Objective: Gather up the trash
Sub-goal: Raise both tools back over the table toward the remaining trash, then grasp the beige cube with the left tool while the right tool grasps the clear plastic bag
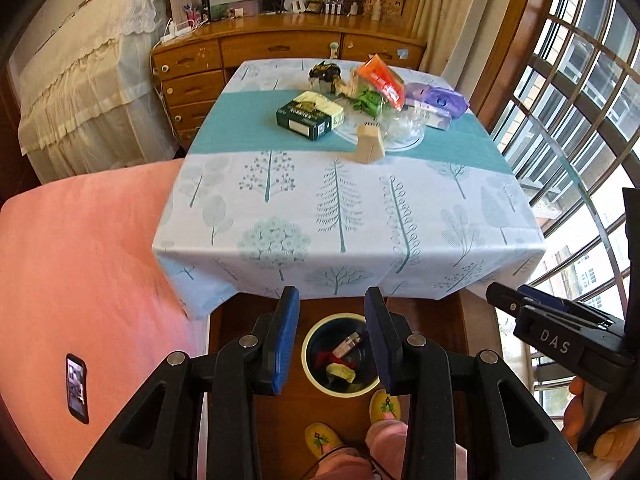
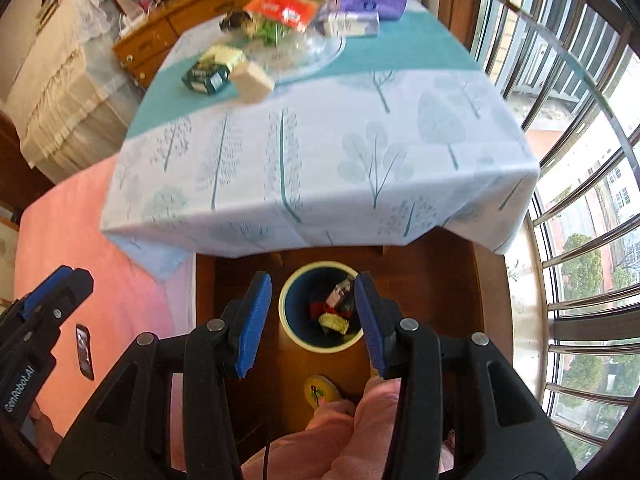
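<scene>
A round bin [image 1: 340, 354] [image 2: 322, 306] with a pale rim stands on the wooden floor below the table's near edge, with several wrappers inside. My left gripper [image 1: 332, 320] is open and empty, held above the bin. My right gripper [image 2: 314, 304] is open and empty, also above the bin; it shows at the right of the left wrist view [image 1: 552, 320]. On the table [image 1: 348, 208] lie a green box [image 1: 310, 115] [image 2: 212, 68], a beige carton [image 1: 370, 145] [image 2: 252, 80], an orange packet [image 1: 380, 80] [image 2: 286, 6], purple packs [image 1: 436, 100] [image 2: 370, 4] and a clear glass dish [image 1: 396, 130] [image 2: 304, 52].
A pink bed [image 1: 80, 280] with a phone [image 1: 77, 388] lies left of the table. A wooden dresser [image 1: 280, 52] stands behind it. Barred windows [image 1: 580, 100] run along the right. My feet in yellow slippers [image 1: 384, 404] stand near the bin.
</scene>
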The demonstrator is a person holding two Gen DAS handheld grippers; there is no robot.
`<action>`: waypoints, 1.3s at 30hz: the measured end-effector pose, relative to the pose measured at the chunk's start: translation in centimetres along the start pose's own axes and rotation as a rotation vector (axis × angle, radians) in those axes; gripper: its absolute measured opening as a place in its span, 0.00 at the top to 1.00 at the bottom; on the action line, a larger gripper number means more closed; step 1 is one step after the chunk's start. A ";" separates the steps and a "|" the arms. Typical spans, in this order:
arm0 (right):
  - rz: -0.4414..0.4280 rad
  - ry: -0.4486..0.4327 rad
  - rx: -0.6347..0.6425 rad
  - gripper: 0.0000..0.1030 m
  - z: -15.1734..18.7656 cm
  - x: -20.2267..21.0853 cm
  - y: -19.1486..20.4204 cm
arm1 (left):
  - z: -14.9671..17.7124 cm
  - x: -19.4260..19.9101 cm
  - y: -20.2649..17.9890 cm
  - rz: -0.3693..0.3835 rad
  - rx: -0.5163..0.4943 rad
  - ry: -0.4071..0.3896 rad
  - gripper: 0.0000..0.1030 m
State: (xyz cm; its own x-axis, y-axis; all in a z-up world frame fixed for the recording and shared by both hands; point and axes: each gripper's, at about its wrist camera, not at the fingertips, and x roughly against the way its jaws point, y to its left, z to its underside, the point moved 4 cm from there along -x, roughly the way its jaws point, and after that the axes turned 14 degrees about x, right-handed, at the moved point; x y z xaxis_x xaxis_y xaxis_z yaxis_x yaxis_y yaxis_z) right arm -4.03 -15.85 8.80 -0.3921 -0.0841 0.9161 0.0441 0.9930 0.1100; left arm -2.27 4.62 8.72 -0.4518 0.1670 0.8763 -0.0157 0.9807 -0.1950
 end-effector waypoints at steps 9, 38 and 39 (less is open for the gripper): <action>-0.003 -0.105 -0.062 0.61 -3.3 3.1 -2.8 | -3.9 1.8 -1.4 0.005 -0.011 -0.062 0.67; -0.306 0.076 0.240 0.61 -29.1 -20.2 -10.3 | -19.5 -23.5 -10.7 -0.083 0.299 0.201 0.67; -0.314 0.087 0.247 0.61 -29.7 -21.1 -10.1 | -19.5 -24.1 -10.7 -0.092 0.308 0.210 0.67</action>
State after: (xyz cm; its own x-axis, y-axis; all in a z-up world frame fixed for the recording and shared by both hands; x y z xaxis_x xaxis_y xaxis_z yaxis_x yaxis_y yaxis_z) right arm 31.06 -26.59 -0.21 -0.2722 -0.3824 0.8830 -0.2917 0.9073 0.3030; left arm 26.21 -7.93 -1.75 -0.2435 0.1286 0.9613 -0.3295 0.9213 -0.2067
